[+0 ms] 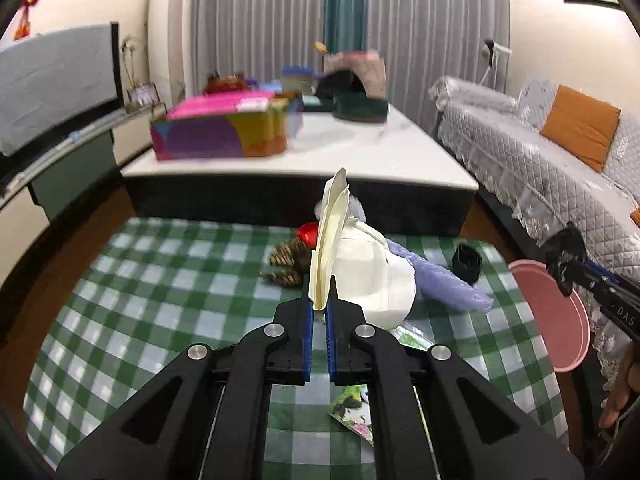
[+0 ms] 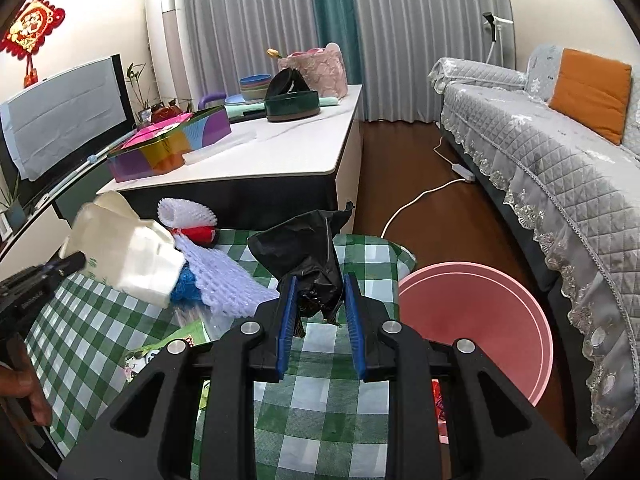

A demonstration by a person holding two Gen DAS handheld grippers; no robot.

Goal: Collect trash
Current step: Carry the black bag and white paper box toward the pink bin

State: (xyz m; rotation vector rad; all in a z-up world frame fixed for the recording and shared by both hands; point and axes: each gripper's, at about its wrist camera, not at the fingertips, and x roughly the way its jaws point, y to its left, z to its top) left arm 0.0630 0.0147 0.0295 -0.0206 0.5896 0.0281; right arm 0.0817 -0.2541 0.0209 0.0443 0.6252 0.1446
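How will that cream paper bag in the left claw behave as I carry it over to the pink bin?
The cream paper bag is pinched only at one thin flap, so it will probably swing and sag. It looks light and creased, holding its folds loosely. The flap may tear if jerked.

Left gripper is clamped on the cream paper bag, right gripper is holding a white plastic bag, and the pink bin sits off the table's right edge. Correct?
Not quite. The right gripper holds a black plastic bag, not a white one, as the right wrist view shows. The rest stands: the left gripper is clamped on the cream paper bag, and the pink bin sits off the table's right edge.
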